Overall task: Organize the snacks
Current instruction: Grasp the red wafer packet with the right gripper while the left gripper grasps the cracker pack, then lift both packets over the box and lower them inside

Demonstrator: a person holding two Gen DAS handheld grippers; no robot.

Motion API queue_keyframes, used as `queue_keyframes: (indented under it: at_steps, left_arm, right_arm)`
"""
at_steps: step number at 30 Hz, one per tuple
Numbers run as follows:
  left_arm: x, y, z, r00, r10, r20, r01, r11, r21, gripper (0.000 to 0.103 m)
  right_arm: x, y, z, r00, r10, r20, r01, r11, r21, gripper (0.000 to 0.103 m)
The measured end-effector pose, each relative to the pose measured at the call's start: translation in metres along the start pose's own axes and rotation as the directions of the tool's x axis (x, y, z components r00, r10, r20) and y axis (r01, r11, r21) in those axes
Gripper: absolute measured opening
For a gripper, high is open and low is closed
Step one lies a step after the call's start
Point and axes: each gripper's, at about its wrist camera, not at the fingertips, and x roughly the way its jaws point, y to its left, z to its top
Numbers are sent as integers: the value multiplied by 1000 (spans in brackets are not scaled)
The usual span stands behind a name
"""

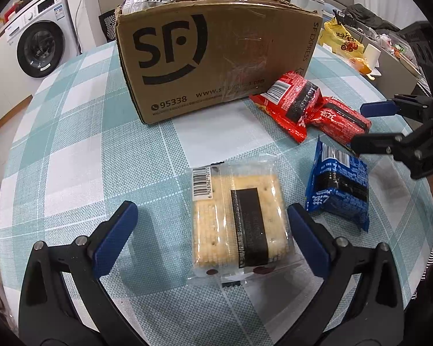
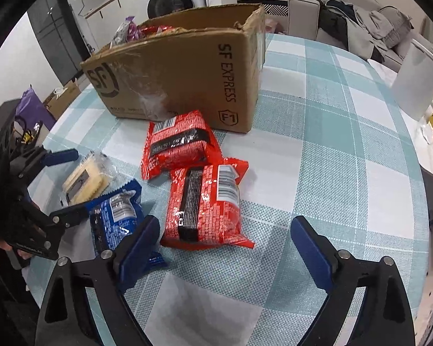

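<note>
Four snack packs lie outside the part-filled box, both grippers gaping, empty

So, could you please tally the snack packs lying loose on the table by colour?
Red packs: 2 — one nearer the cardboard box, one nearer the right gripper
Blue pack: 1
Clear cracker pack: 1
Total: 4
</note>
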Motion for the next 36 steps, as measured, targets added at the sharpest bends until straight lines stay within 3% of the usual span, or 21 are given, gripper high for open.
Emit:
queue_keyframes:
  at_steps: [6,9,11,13,16,24,36]
  left_arm:
    - [-2,-2,-1,1000,-11,9,11,1000,10,98]
    - [-9,-10,-2,998,-43,39,41,998,50,80]
    - [-12,-15,-2,997,-64,44,61,995,73,60]
    - [-14,-19,-2,996,-82,45,77,993,89,56]
    - [-15,-20,-1,995,-94,46,90,992,87,56]
    - [-23,-16,2,990,-113,81,108,992,65,56]
    - [-56,-9,10,982,-85,167,81,996,35,56]
  right_arm:
    - [8,5,5,1000,0,10,0,1000,10,77]
    - [9,9,6,1000,-4,21,4,1000,5,66]
    - [8,10,7,1000,4,24,-4,1000,5,59]
    - [8,10,7,1000,10,29,-11,1000,3,49]
    - [6,10,7,999,-7,43,7,1000,-5,44]
    - [-4,4,9,997,-19,69,19,1000,7,44]
    - [-40,-4,17,981,-12,193,-2,998,70,44]
